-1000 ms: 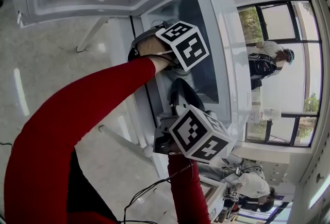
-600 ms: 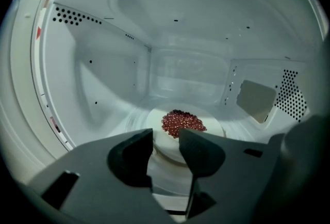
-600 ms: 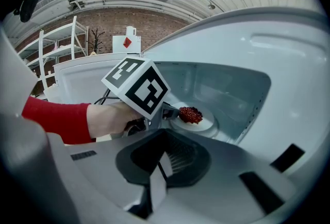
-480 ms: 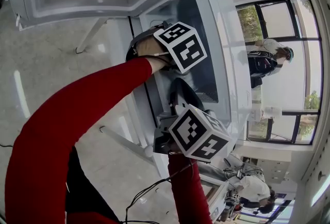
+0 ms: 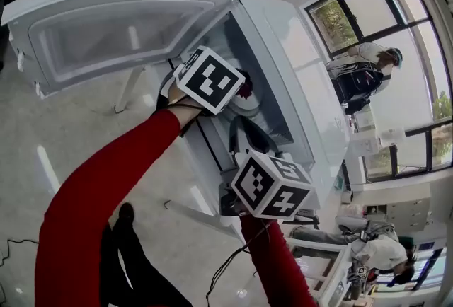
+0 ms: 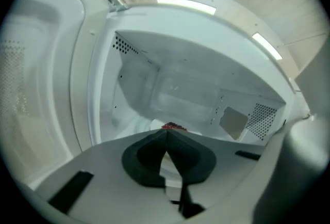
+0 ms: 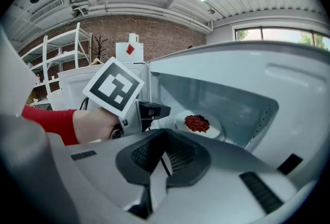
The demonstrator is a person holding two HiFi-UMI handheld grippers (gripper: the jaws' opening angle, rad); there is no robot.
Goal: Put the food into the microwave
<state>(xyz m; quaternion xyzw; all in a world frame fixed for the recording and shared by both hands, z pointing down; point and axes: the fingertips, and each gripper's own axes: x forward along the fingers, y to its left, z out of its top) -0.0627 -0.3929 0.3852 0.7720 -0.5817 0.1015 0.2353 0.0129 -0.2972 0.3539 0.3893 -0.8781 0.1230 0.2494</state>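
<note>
Left claw point(image 6: 166, 134) backed out, jaws just closed (empty); plate point(image 7: 217, 130) inside, door point(image 5: 120, 30) open.

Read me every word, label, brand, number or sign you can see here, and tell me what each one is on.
No readable text in any view.
Upper marker cube and lower marker cube: black-and-white square patterns only, no letters or numbers.
Microwave: no brand or label shows.
White board with a red shape before the brick wall: too small to read.
</note>
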